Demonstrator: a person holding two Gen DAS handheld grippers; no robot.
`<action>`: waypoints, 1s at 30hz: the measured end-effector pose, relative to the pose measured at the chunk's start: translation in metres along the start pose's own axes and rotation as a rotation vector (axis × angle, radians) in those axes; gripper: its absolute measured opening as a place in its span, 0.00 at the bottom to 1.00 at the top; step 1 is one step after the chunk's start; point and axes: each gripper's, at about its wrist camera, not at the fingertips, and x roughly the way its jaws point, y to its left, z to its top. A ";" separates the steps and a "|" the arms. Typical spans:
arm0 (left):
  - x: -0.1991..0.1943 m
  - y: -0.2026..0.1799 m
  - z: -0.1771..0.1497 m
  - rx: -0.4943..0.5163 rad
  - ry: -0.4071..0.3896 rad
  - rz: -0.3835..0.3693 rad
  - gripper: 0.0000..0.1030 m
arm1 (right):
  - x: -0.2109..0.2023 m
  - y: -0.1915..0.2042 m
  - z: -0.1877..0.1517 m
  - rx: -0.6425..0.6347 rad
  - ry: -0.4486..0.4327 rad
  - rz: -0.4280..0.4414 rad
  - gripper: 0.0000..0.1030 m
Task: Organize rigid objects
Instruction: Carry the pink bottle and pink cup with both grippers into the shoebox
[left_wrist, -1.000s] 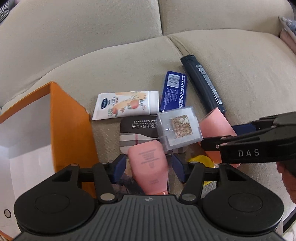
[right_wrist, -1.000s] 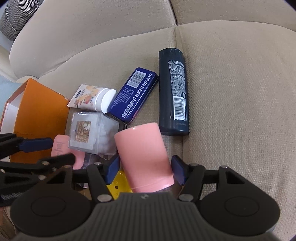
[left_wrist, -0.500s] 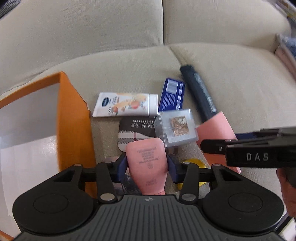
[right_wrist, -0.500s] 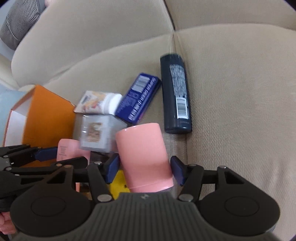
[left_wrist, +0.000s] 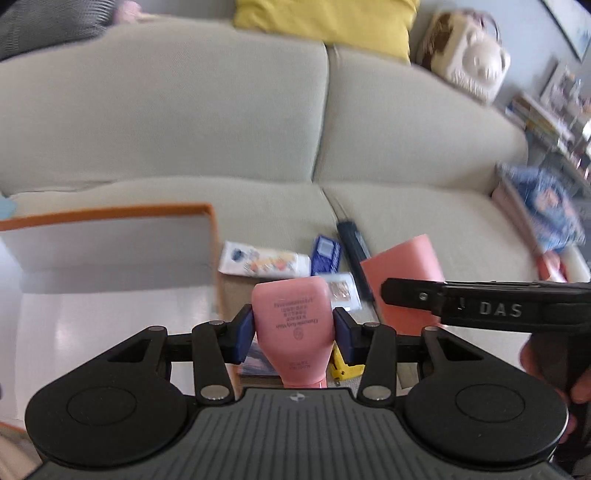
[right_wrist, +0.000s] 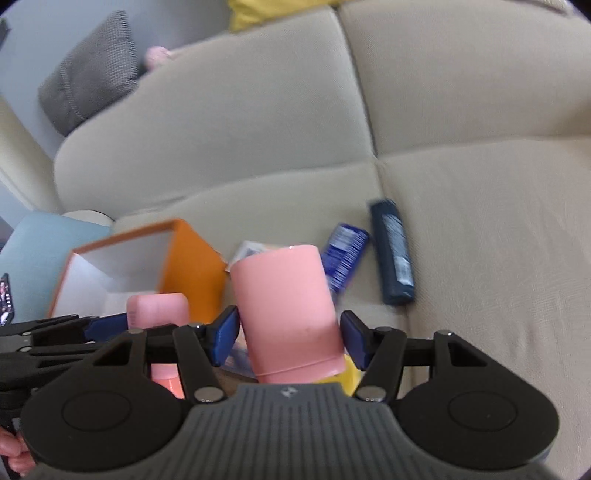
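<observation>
Both grippers have lifted off the sofa (left_wrist: 424, 206), the left gripper (left_wrist: 293, 328) clamping a pink bottle (left_wrist: 293, 325) and the right gripper (right_wrist: 288, 332) a pink cup (right_wrist: 284, 310), while the orange box (left_wrist: 110, 258) looks empty and a tube (left_wrist: 264, 264), blue tin (left_wrist: 325, 254) and dark bottle (right_wrist: 393, 251) remain unsorted.

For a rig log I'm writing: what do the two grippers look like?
Both match. The left gripper and right gripper each have a ribbed dark grey body, two round black discs, black linkage arms with silver rivets and blue pads. Seen side-on, the right gripper's black finger reads "DAS" in pale letters. No cables or sleeves show.
</observation>
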 end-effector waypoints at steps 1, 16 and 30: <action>-0.011 0.009 0.001 -0.012 -0.018 -0.006 0.50 | -0.003 0.012 0.002 -0.009 -0.014 0.007 0.59; -0.030 0.175 0.007 -0.103 0.069 0.231 0.50 | 0.092 0.201 0.018 -0.081 0.082 0.167 0.59; 0.053 0.193 0.011 0.075 0.208 0.287 0.49 | 0.199 0.218 0.012 -0.037 0.221 0.000 0.59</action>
